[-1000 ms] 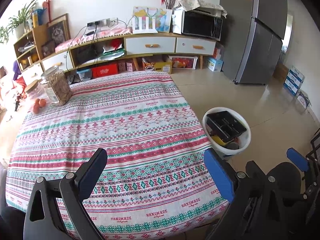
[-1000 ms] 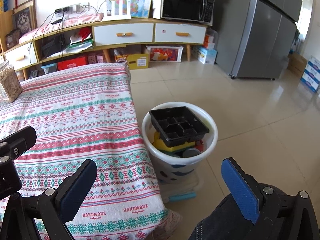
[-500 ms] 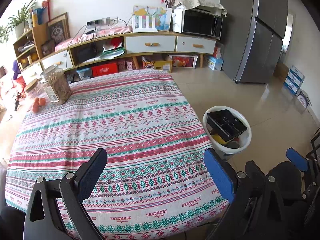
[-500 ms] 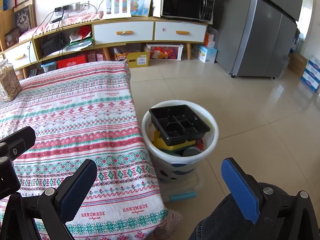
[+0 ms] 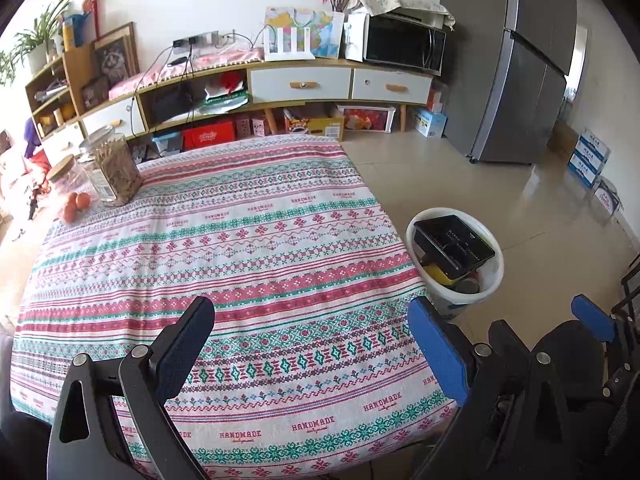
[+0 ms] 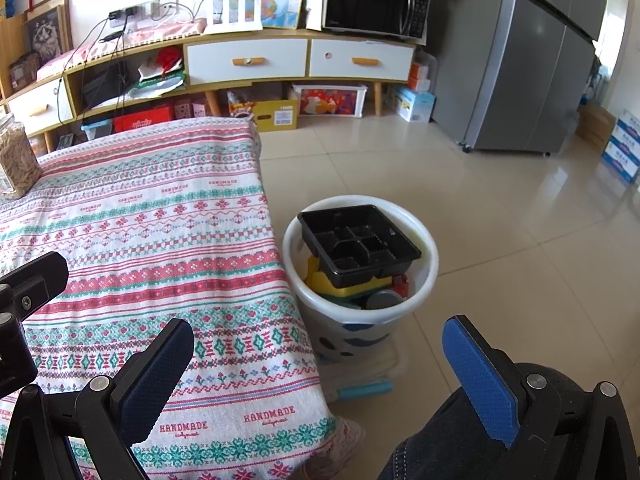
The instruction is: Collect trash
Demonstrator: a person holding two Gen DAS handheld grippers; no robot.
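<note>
Blue pads on both grippers stand wide apart with nothing between them: the left gripper (image 5: 308, 344) hangs over the near edge of the cloth-covered surface (image 5: 248, 248), and the right gripper (image 6: 320, 364) hangs off that edge, its far pad above the floor. Past the right gripper, a white bin (image 6: 428, 264) sits on the floor just beside the surface. It looks nearly full: a black tray (image 6: 356, 240) lies tilted on top of yellow and red trash. The cloth itself shows no loose trash. Only jars (image 5: 112, 168) and some oranges (image 5: 76, 206) stand at its far left corner. Judging by that, collecting looks finished or close to it, with nothing obvious left to pick up.
</note>
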